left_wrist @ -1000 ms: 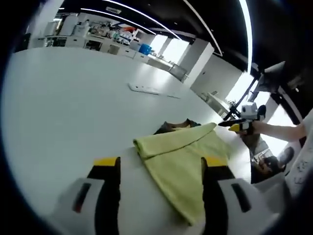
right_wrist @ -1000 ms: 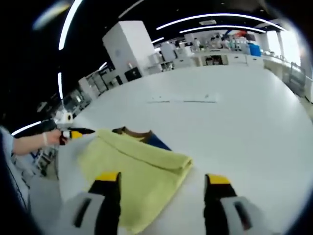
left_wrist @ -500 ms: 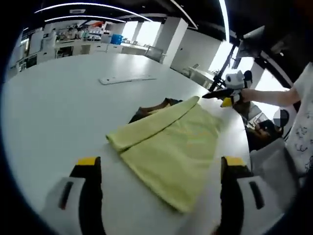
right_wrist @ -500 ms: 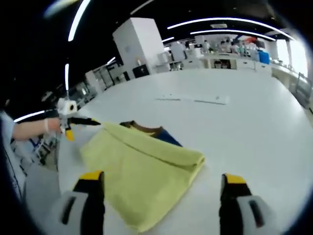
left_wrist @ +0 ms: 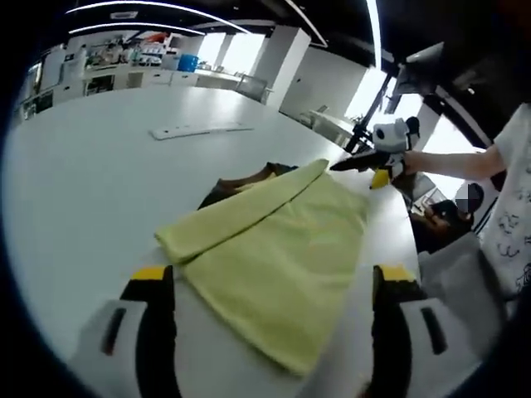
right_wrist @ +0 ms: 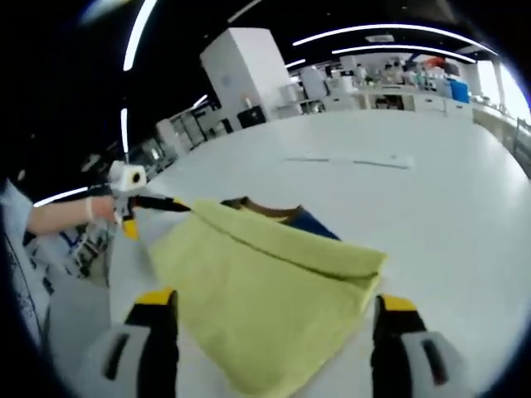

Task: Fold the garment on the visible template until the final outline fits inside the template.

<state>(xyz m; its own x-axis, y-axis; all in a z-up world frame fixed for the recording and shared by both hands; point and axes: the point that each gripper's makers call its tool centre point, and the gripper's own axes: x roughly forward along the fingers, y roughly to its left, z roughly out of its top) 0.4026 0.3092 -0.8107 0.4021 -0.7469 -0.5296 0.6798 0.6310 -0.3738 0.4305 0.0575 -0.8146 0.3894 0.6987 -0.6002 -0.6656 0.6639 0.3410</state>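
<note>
One fold is in on the yellow garment [left_wrist: 278,249] lying on the white table [left_wrist: 99,174], dark cloth [left_wrist: 241,182] poking out behind; both my left gripper [left_wrist: 270,286] and right gripper [right_wrist: 270,311] hover spread and empty, more folding probably left.

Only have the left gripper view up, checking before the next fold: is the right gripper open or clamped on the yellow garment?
Observer: Open. In the right gripper view, the right gripper has its jaws wide apart, and the near edge of the yellow garment lies on the table between them.
Operator: What's under the yellow? I just see dark and brown.
Observer: Blue fabric pokes out past the folded edge, beside the brown collar.
Operator: Where does the left gripper sit from that side?
Observer: The left gripper has its tips at the garment's far corner. I cannot tell whether they touch it.
</note>
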